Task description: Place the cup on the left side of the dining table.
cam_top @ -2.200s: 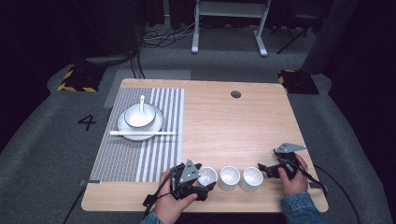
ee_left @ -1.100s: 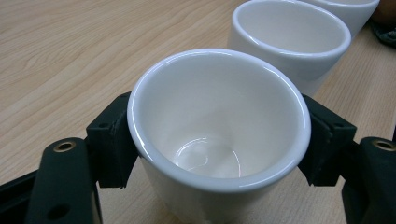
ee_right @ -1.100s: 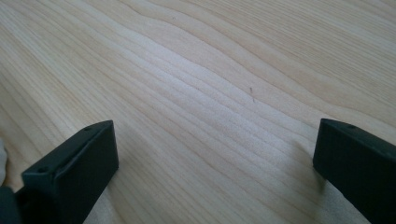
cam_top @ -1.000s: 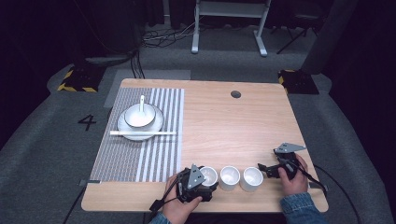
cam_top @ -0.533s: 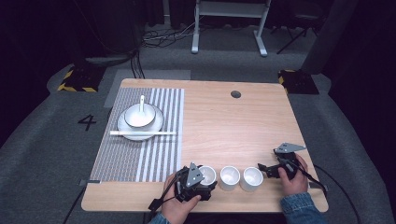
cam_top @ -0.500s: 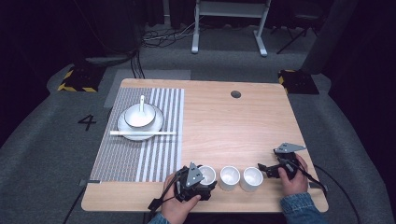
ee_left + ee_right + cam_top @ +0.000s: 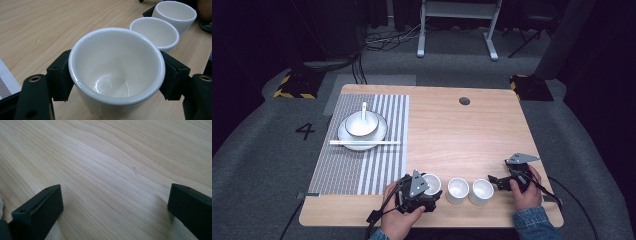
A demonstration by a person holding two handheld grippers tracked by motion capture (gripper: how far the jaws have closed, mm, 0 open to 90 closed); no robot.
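The white cup (image 7: 117, 75) nearest the striped placemat (image 7: 362, 145) stands at the left end of a row of three along the near edge of the desk (image 7: 472, 135), and the left tongs (image 7: 428, 189) have it clamped: in the left gripper view one black jaw presses each side of its wall just under the rim. The cup is upright and empty, its glazed bottom shining. Just beside it sits the middle cup (image 7: 156, 33), and past that the far cup (image 7: 175, 13), all three close together but not clearly touching. The right tongs (image 7: 498, 181) lie low over the desk just right of the far cup; in the right gripper view the jaws are spread wide with bare wood between them and nothing held. On the placement at the far left, a white bowl (image 7: 361, 124) with a spoon (image 7: 364, 111) in it rests on a plate (image 7: 362, 134), and a pair of chopsticks (image 7: 365, 143) lies across the plate's near rim.
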